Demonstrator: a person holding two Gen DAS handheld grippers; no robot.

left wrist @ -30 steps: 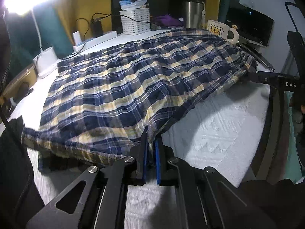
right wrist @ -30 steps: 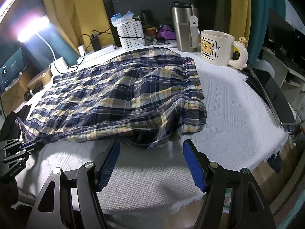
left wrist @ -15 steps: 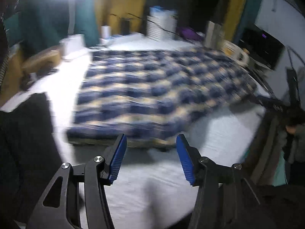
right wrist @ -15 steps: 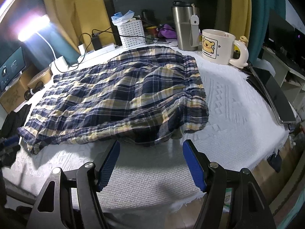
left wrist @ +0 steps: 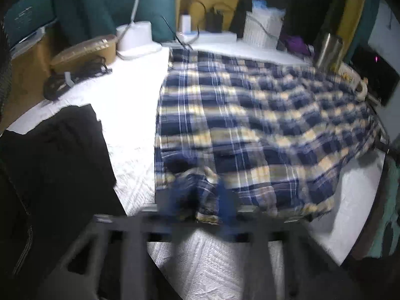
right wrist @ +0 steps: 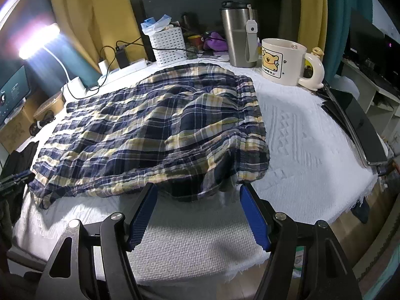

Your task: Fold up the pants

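Right wrist view: right gripper [right wrist: 197, 215] spread wide, empty, just short of plaid pants [right wrist: 155, 130] lying flat on white cloth [right wrist: 312, 135]; mug [right wrist: 283, 61] and steel tumbler [right wrist: 237, 35] behind. Left gripper [left wrist: 202, 200] blurred at pants hem, grip unclear

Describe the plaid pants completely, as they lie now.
The plaid pants are thin, crinkled woven fabric checked in navy, cream and yellow. They lie folded lengthwise on the white textured cover, gathered waistband toward the bear mug. The near edge bulges. The right gripper waits open before it, not touching.
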